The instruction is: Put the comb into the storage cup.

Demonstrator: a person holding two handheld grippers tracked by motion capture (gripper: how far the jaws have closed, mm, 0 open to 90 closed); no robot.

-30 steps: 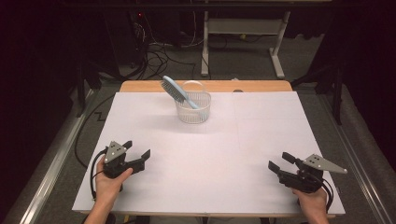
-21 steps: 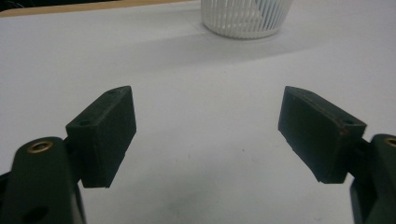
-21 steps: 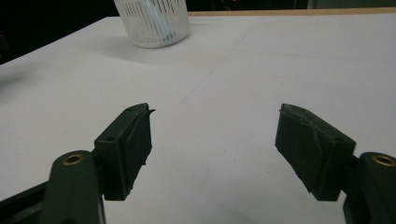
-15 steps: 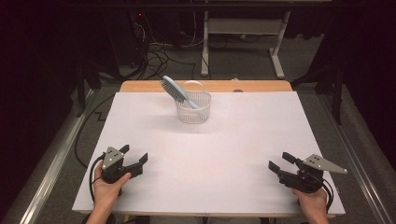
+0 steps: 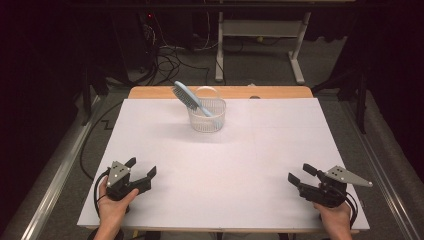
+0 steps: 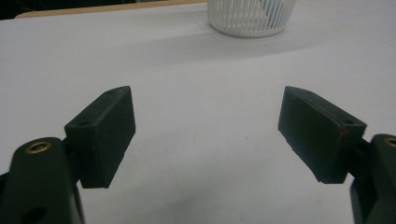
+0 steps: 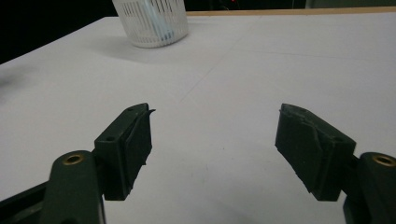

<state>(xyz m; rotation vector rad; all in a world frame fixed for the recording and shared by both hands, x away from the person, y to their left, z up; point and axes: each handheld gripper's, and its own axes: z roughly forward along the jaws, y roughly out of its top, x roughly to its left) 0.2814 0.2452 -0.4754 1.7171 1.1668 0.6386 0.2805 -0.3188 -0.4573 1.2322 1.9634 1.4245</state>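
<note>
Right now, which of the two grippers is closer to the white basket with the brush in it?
The left gripper. It sits nearer the middle of the table, a shorter way from the basket than the right gripper by the far corner.

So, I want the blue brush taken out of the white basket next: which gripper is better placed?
Left, slightly. The blue plastic brush leans out of the white mesh basket toward the left, nearer the open left gripper than the open right gripper.

High view looks down; both gripper views, low over the table (image 5: 240, 165), share the basket (image 5: 206, 114)
</note>
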